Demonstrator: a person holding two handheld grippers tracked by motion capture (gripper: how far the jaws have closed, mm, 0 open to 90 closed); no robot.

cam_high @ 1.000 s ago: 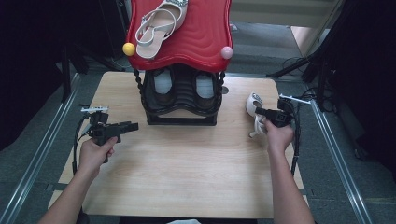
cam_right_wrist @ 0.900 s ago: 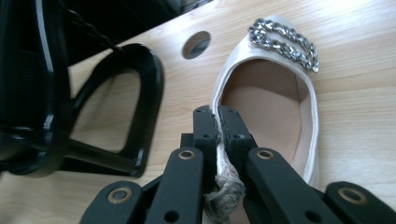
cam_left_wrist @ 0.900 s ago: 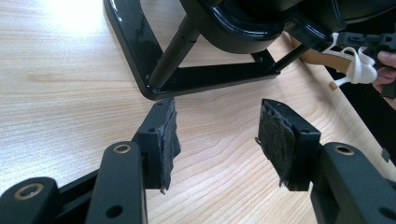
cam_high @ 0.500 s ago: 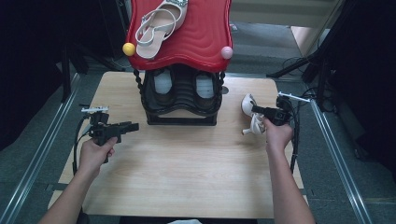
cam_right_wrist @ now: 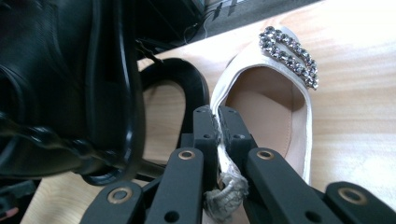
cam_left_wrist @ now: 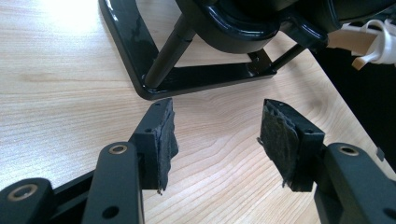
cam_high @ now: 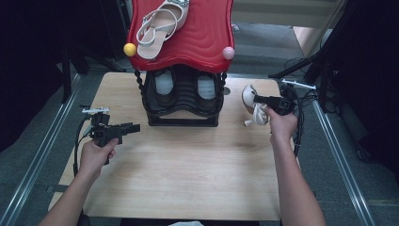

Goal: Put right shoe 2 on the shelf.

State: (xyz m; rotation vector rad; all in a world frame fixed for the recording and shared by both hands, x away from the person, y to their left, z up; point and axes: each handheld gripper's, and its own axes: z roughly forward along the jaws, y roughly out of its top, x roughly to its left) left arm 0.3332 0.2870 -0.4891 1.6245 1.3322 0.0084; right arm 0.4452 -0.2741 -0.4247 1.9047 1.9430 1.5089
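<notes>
Cream jewelled slingback sandal [cam_high: 250,96], lifted higher since a second ago, right gripper [cam_right_wrist: 217,122] pinching its rim; thin hold risks slipping; left gripper [cam_left_wrist: 216,130] agape, empty.

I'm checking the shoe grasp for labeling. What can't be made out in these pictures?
- Held sandal: heel and straps cut off by the right gripper view's bottom edge, behind the right gripper.
- Same sandal, high view: too small to see where the pads pinch.
- Shoe rack: lower shelf contents shadowed under the red top shelf.
- Sandal on top: toe cut off by the upper edge.
</notes>
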